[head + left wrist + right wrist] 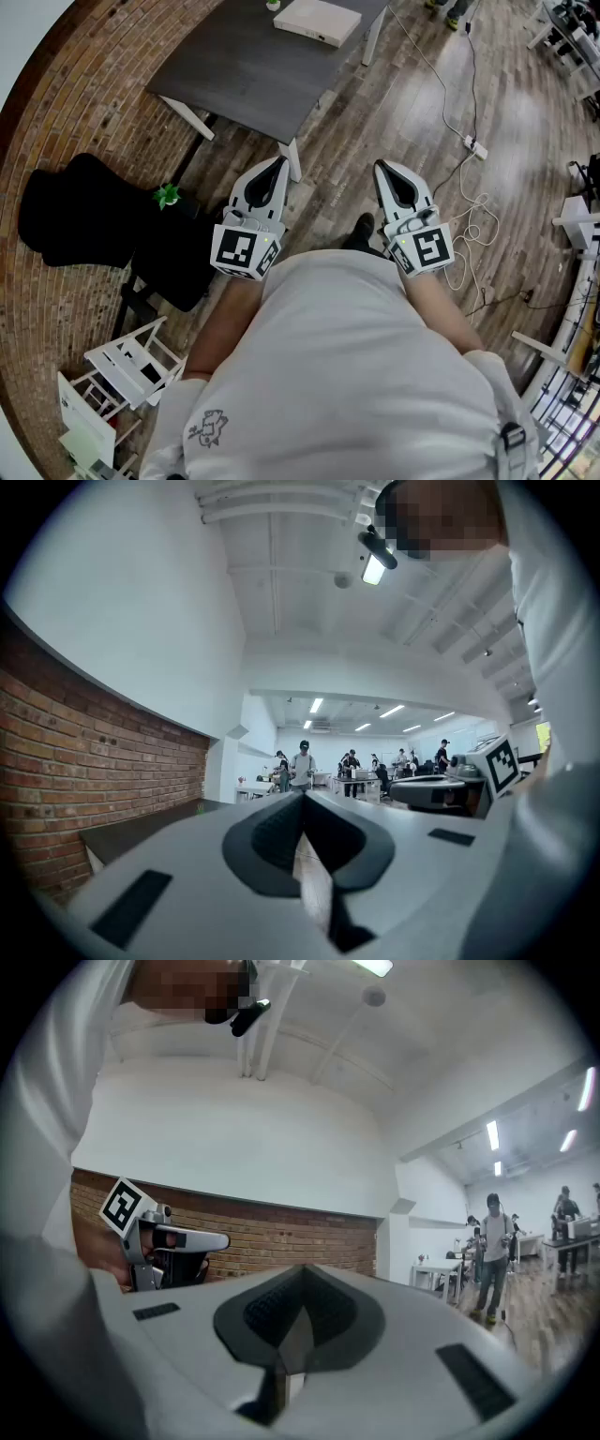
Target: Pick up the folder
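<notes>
Folder [317,21] is lying flat on the dark table [244,84], up at the far end near a corner; looks like a pale cream slab. Both grippers are well short of it, held level and side by side in front of the person's white shirt [337,375], over the wood floor [412,103]; left gripper [280,162] has its tip just beside the table's near white leg, right gripper [380,166] is off past the table's near corner. Neither touches the folder; jaws on both are pressed together with nothing between them, and their own views show that pretty clearly. Small green plant [168,195] sits by the brick wall [84,103]; power strip [473,145] with cable lies on the floor to the right.
</notes>
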`<state>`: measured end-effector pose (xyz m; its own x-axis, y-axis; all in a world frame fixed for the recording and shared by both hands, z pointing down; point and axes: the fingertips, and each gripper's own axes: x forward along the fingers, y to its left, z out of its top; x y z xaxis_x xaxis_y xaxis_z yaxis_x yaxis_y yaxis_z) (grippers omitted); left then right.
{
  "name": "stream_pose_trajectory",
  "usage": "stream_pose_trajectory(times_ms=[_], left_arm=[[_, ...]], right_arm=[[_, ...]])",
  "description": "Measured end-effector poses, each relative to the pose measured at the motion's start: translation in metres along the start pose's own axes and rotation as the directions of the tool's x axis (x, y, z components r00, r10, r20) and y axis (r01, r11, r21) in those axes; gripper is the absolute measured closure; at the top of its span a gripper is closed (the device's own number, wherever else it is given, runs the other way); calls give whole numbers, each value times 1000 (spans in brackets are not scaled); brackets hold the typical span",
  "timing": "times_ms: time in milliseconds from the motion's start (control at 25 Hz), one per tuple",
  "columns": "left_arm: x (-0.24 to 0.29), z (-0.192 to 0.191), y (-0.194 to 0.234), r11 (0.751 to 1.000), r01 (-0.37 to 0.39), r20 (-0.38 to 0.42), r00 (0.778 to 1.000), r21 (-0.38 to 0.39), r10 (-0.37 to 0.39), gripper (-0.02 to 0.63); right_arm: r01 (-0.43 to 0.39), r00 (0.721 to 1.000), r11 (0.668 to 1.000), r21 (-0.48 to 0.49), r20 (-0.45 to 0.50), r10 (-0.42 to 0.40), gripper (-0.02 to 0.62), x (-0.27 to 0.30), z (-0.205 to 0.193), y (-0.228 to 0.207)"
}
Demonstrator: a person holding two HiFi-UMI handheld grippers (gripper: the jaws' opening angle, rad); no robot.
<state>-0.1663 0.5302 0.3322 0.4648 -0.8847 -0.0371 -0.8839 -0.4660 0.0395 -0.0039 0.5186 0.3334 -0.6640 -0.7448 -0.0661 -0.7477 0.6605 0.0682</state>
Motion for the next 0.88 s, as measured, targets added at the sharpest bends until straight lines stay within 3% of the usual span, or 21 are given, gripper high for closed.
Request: stream_pose_trajectory(times_ms=[760, 880], left_arm=[[63, -11, -2, 999, 31, -26, 999, -16, -32, 595], [81, -18, -1, 1000, 28, -36, 999, -14, -28, 570]], right_arm=[[-44, 998, 998, 41, -38, 45, 589, 32, -22, -48], [-58, 997, 997, 45, -41, 60, 575, 39, -29, -61]])
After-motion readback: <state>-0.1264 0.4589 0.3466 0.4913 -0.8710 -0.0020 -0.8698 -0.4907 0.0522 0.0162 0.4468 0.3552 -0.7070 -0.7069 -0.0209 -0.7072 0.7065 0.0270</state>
